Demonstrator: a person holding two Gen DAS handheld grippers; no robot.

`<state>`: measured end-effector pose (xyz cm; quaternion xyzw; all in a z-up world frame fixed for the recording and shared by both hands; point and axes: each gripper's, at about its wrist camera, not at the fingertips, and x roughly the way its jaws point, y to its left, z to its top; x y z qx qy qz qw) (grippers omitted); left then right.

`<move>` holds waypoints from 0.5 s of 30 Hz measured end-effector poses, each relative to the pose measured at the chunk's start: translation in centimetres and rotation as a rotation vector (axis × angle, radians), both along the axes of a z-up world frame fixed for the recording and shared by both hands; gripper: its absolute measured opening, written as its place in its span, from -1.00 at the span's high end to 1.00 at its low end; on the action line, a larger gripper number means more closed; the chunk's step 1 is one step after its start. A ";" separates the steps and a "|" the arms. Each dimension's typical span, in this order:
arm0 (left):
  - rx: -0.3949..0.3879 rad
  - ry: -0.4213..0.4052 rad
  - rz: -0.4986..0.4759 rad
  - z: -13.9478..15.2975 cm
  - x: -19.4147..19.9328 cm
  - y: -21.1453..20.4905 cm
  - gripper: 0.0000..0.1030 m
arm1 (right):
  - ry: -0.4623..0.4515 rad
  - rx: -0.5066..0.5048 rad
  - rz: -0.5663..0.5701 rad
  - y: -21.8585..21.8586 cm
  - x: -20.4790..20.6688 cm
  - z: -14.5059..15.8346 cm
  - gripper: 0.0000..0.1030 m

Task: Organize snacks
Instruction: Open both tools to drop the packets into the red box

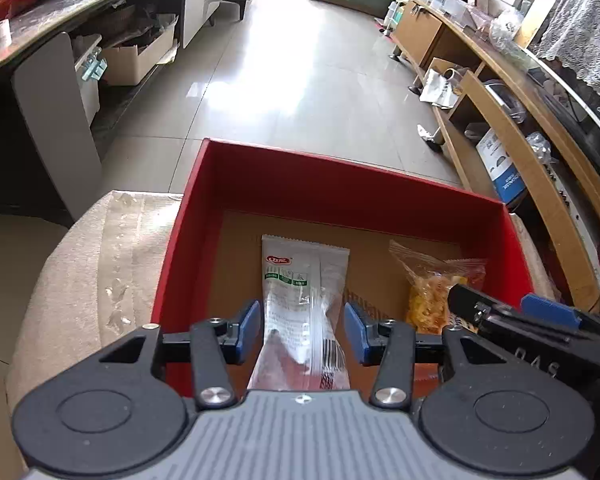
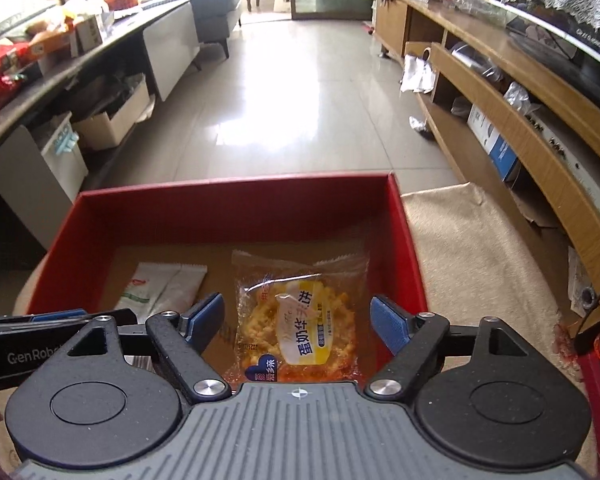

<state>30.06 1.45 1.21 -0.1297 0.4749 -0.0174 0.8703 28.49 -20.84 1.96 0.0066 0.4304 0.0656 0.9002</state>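
Left wrist view. The left tool [image 1: 303, 330] hangs over the near end of a red box [image 1: 332, 184] that stands on a beige cushioned seat [image 1: 100, 248]. Its jaws stand wide, with nothing gripped. Between them, on the brown box floor, lies a white snack packet [image 1: 300, 276], long and flat, its clear lower part showing dark red contents. The packet appears to lie free of both pads, though its near end is hidden under the tool body. To its right lies a clear bag of yellow snack [image 1: 432, 284], partly covered by the right tool's arm.

Right wrist view. The right tool [image 2: 298, 320] is likewise spread wide and empty. The yellow snack bag [image 2: 300, 316] lies flat on the box floor between the jaws, label up. The white packet [image 2: 160, 284] lies just beside it to the left.

Handling. Both packs are judged light, soft and slippery in their film wrappers. The yellow snack looks brittle; grip lightly across the crimped edge seal, not the middle. Take the white packet across its narrow width near one end.
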 end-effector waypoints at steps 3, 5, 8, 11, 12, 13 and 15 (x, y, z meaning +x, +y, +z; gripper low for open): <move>-0.002 -0.003 -0.009 0.5 -0.9 0.2 0.14 | -0.010 -0.002 -0.007 -0.4 -0.5 0.6 -0.66; -0.001 0.002 -0.009 0.8 -1.5 0.3 0.12 | -0.014 -0.013 -0.008 -0.3 -0.9 0.9 -0.66; -0.005 0.004 -0.011 1.1 -2.8 0.5 0.09 | -0.019 -0.026 -0.012 -0.3 -1.6 1.4 -0.67; -0.012 0.009 -0.004 1.2 -4.2 1.1 0.06 | -0.026 -0.039 -0.006 -0.2 -2.5 2.1 -0.68; -0.018 0.010 -0.005 1.2 -4.6 1.2 0.05 | -0.029 -0.045 -0.004 -0.2 -2.8 2.3 -0.68; -0.016 -0.004 -0.010 1.4 -5.1 1.3 0.04 | -0.032 -0.050 -0.001 -0.2 -3.2 2.5 -0.68; 0.005 -0.014 -0.010 1.8 -5.9 1.5 -0.03 | -0.037 -0.058 0.002 -0.2 -3.9 3.0 -0.68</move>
